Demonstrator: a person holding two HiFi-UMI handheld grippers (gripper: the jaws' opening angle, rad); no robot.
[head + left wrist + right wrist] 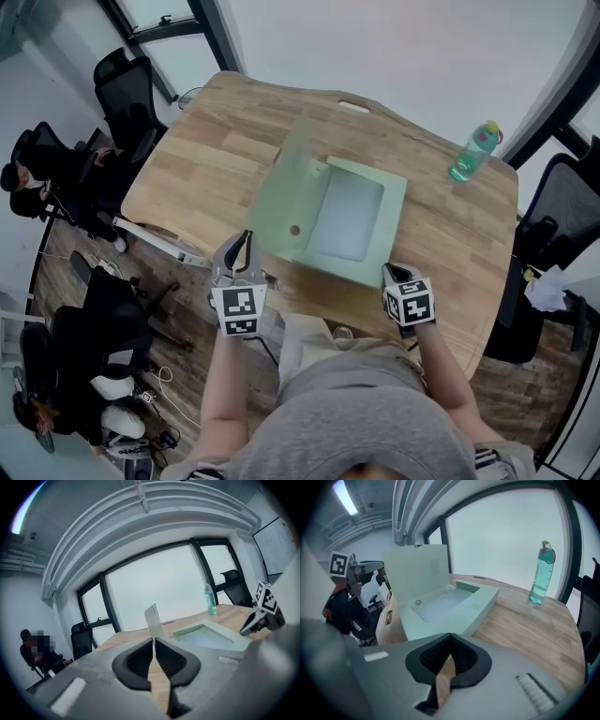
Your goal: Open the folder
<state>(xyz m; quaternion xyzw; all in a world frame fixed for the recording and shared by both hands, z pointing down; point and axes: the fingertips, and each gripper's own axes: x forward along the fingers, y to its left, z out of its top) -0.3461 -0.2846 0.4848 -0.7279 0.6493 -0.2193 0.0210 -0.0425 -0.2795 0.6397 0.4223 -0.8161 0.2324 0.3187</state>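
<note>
Left gripper view shows the left tool [153,640] pinched on the thin edge of the cover [153,619], which stands raised over the green folder [392,202] on the tabletop [216,131]. The right tool [450,636] is pressed together and empty, at the folder's near edge.

Pale mint green: folder [361,187], just ahead of left gripper [153,641] and right gripper [450,637]. Light wood grain: table [450,253] beneath. Translucent teal, pink-trimmed cap: bottle [475,150], far beyond right gripper. Black-and-white square markers, grey bodies, black ribbed pads on both.
</note>
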